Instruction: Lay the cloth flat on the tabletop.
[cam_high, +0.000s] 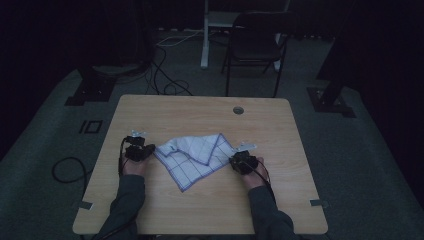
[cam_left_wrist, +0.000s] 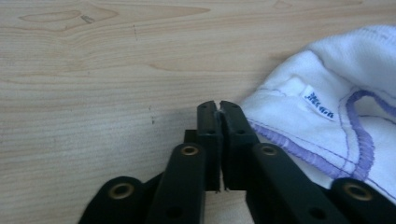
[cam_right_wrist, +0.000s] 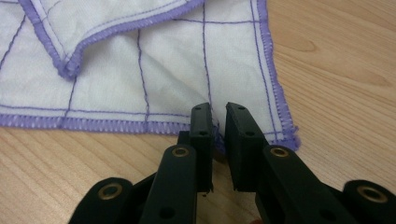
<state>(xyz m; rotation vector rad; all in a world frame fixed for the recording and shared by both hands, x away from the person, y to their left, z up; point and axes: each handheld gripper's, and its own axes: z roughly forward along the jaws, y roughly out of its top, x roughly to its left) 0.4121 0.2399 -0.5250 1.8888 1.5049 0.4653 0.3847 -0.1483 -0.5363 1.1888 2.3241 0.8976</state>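
Both grippers are working a cloth (cam_high: 197, 156), white with a purple grid, lying rumpled mid-frame on the table (cam_high: 200, 112) in the high view, one flap folded over at its upper right. The left gripper (cam_high: 140, 150) is sitting at the cloth's left corner, the right gripper (cam_high: 243, 161) at its right corner. In the left gripper view the jaws are pressed together with what looks like a sliver of hem nipped at the tips; the cloth (cam_left_wrist: 327, 107) is bulging up to the right of them, label showing. In the right gripper view the jaws are pinching the purple hem with a narrow gap remaining, near the cloth's (cam_right_wrist: 140, 79) lower right corner. Judgement: step is gripping both corners to spread or fold. To do it well, keeping both pinches firm on the hem, lifting together, pulling apart evenly so the flap is opening flat; left bite looks shallow and could slip.
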